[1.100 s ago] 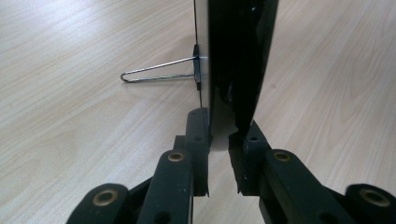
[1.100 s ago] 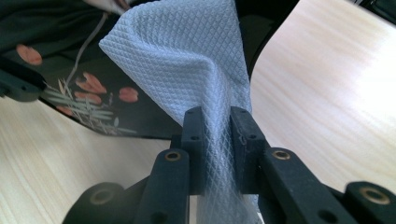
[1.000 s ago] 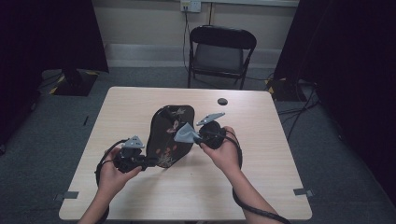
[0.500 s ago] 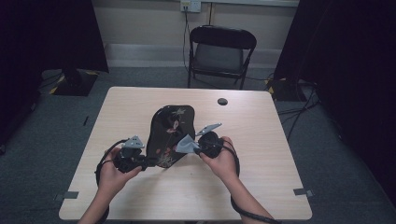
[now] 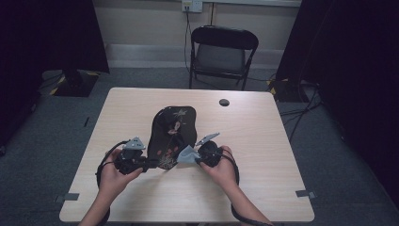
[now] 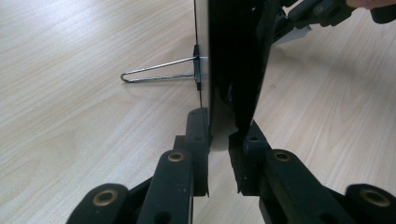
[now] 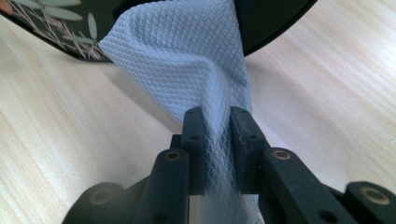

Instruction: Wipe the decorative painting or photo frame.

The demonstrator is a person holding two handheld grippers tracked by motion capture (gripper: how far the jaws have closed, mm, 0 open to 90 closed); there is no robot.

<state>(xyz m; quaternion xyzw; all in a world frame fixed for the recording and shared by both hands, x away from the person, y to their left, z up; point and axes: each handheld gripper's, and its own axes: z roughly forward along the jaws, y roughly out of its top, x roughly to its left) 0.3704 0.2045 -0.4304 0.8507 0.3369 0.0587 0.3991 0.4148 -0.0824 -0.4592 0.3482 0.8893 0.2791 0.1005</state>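
A black oval plate (image 5: 171, 134) painted with pale flowers and leaves lies lengthwise near the middle of the table. My left gripper (image 5: 143, 164) is shut on its near left rim; in the left gripper view (image 6: 219, 126) the plate (image 6: 233, 56) stands edge-on between the jaws, with a wire loop (image 6: 154, 74) jutting from its back. My right gripper (image 5: 194, 157) is shut on a pale blue-white waffle cloth (image 5: 187, 154). In the right gripper view (image 7: 217, 114) the cloth (image 7: 187, 56) rises from the jaws and rests against the plate's dark rim (image 7: 275, 23).
The light wooden table (image 5: 263, 155) has bare surface to the right and left of the plate. A small black round disc (image 5: 224, 102) sits near the far edge. A black folding chair (image 5: 223, 52) stands behind the table. Cables trail from both grippers.
My right gripper has drawn the cloth down along the plate's right side toward its near end. The left gripper has kept its hold on the rim.
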